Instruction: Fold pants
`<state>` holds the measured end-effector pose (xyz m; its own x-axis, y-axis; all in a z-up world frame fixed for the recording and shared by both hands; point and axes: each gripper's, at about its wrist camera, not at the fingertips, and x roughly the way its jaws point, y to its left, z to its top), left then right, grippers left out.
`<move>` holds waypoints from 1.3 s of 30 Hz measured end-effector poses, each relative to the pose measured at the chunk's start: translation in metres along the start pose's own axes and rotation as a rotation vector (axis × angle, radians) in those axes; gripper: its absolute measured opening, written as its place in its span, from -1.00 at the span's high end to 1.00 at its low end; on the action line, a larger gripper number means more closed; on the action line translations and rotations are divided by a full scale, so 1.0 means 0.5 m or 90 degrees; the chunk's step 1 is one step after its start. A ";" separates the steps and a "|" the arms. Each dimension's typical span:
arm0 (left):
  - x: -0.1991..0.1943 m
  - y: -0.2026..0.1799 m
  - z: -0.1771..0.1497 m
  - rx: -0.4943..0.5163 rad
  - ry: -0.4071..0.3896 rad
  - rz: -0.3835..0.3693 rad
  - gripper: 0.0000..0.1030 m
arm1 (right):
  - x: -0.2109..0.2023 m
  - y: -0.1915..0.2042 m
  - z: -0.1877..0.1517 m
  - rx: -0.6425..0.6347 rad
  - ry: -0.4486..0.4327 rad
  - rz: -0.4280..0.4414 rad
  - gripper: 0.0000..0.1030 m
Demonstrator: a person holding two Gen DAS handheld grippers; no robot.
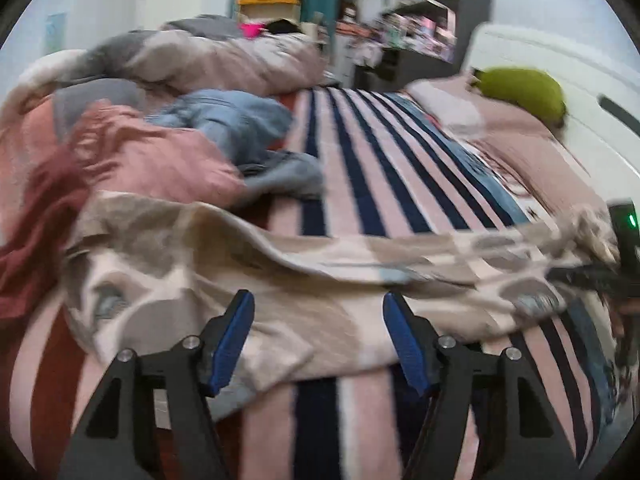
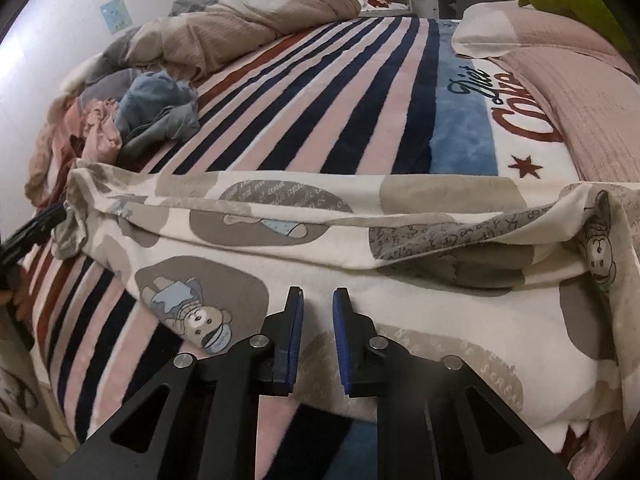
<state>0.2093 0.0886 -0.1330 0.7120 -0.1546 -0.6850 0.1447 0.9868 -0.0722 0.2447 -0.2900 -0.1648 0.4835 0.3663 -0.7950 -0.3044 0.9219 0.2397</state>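
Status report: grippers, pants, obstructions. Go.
Left gripper open, empty. Right gripper nearly closed, nothing gripped. Pants lying across striped blanket, released. Clothes pile beyond, clear.

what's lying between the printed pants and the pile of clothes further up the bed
Only bare striped blanket. In the right wrist view, it runs uncovered from the far edge of the bear-print pants to the blue and pink clothes pile, with nothing on it.

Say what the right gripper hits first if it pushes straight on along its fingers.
Probably the patterned pants: the right gripper points down at the white cloth just ahead, nothing between. Depth is unclear.
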 end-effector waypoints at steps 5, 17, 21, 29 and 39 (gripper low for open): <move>0.090 -0.032 0.008 -0.001 0.063 -0.027 0.28 | 0.020 0.000 0.016 -0.014 0.007 -0.010 0.81; 0.213 -0.006 0.063 -0.003 0.093 0.092 0.32 | 0.070 -0.029 0.071 -0.037 0.006 -0.072 0.86; 0.245 0.016 0.087 -0.011 0.091 0.130 0.32 | 0.085 -0.044 0.104 -0.034 0.000 -0.088 0.86; 0.215 0.029 0.108 -0.016 0.047 0.118 0.22 | 0.064 -0.034 0.137 -0.055 -0.031 -0.122 0.84; 0.095 -0.118 0.144 0.039 -0.018 -0.059 -0.15 | -0.192 -0.063 0.007 -0.106 -0.045 -0.299 0.19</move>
<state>0.2841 0.0198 -0.1088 0.7126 -0.2478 -0.6563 0.2527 0.9634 -0.0893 0.2107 -0.3539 -0.0943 0.6525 -0.0697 -0.7546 -0.1651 0.9588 -0.2313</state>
